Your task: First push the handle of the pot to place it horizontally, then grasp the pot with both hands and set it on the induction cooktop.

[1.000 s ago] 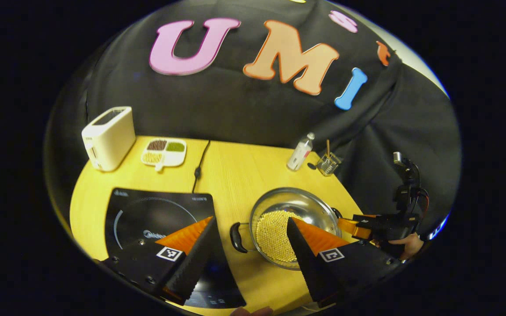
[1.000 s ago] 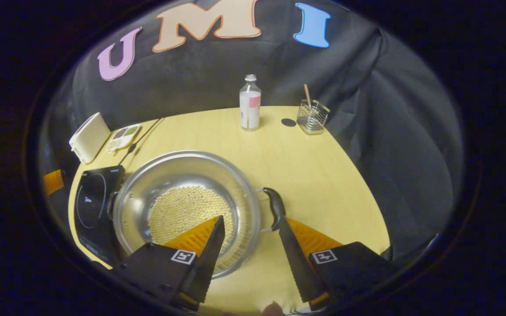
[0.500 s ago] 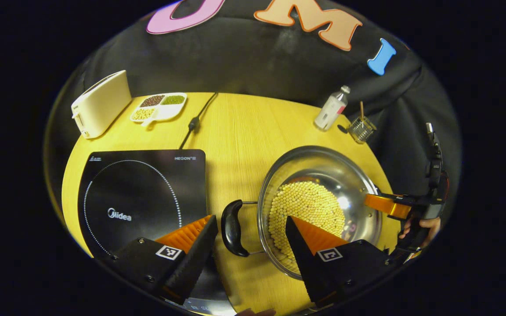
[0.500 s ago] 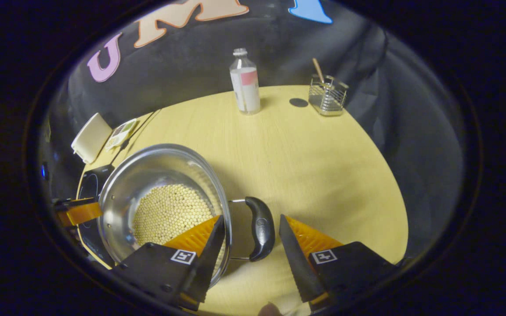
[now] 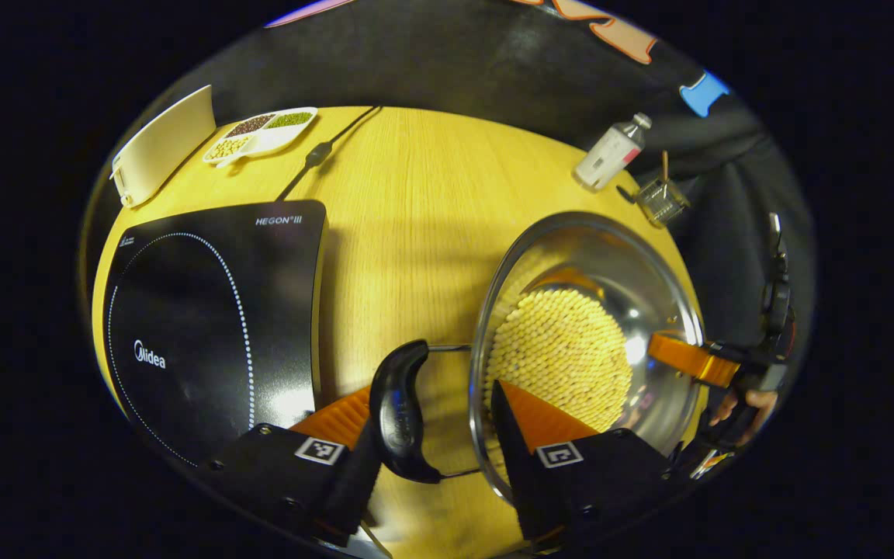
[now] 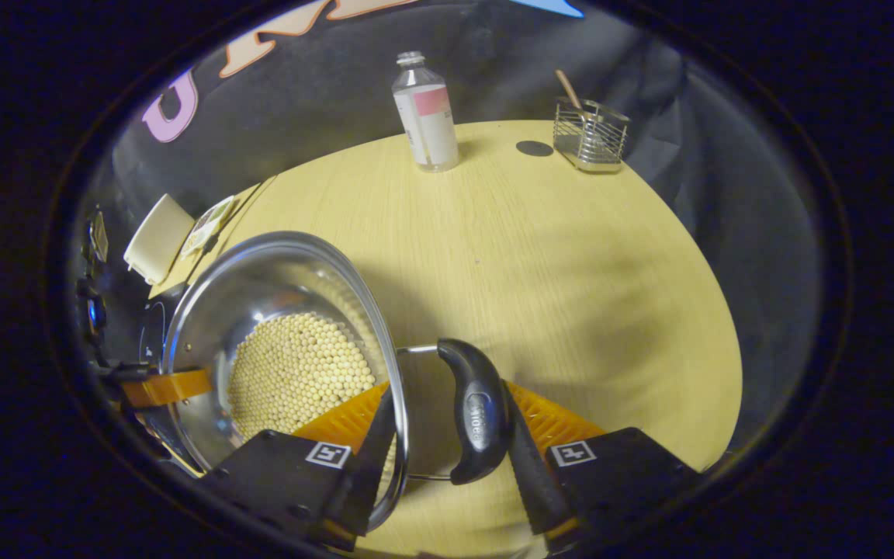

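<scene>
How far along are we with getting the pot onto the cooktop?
Done: both pot handles lie level. In hand: the left gripper straddles the near handle and the right gripper straddles the other handle, fingers open. Left: close, lift the pot off the table and set it on the cooktop.

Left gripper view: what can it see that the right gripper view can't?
Left gripper view: the cooktop's wide black top with its dotted ring, the pot handle nearest it, and a hand holding the right gripper at the pot's far side. Right gripper view: the pot's other handle, beside bare table. Both: the pot of small yellow balls, the bottle, the wire holder and the toaster.
</scene>
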The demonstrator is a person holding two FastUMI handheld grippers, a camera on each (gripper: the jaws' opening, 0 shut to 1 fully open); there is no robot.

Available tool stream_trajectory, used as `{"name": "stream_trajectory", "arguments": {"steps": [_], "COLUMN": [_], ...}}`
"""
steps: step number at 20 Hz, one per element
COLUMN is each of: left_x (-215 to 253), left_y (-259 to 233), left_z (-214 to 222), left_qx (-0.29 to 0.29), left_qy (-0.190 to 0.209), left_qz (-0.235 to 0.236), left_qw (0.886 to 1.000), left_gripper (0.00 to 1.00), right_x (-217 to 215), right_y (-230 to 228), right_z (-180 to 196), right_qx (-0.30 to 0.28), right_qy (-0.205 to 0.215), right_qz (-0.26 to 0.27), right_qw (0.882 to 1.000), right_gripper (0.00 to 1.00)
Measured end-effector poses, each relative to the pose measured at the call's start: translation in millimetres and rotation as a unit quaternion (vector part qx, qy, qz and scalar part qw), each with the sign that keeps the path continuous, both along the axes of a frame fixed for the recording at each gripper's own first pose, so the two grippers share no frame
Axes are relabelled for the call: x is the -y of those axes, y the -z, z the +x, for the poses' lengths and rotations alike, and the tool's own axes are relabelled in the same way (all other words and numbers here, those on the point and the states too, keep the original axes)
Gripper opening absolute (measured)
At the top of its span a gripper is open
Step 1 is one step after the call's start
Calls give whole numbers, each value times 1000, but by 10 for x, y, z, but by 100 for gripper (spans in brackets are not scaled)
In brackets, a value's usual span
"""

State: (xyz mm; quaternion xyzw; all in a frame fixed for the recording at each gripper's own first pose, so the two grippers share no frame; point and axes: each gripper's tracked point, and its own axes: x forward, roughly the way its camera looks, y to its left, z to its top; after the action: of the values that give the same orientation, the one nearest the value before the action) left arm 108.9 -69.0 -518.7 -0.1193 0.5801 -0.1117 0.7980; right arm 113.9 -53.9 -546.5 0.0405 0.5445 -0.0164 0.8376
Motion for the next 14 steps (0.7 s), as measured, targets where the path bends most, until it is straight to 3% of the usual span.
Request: {"name": "stream_trajectory", "arguments": {"steps": [1,2,3,6,11,14], "left_x": [-27,-19,-1,25,12,19], "left_y": [2,33,31,55,31,-64], "left_z": [32,52,58,59,-1,-57], "left_qx": [4,4,2,8,-1,0], "left_qy": [-6,-14,-21,-35,-41,-58], "left_qz": [7,10,6,-15,-7,-19], "left_qw": [1000,1000,1000,999,999,998], "left_gripper": [62,71,71,67,61,60], "right_x": [1,-5,3,-10,-5,-20], "right_y": [-28,-8,-4,10,-7,-49], "right_z": [-17,-16,-2,8,-22,-199], "right_qx": [0,1,6,10,-3,-15], "right_qy": [0,-1,-3,0,16,22], "right_qz": [3,5,7,18,22,33], "right_qw": [1000,1000,1000,1000,1000,999], "right_gripper": [70,65,63,58,57,52]}}
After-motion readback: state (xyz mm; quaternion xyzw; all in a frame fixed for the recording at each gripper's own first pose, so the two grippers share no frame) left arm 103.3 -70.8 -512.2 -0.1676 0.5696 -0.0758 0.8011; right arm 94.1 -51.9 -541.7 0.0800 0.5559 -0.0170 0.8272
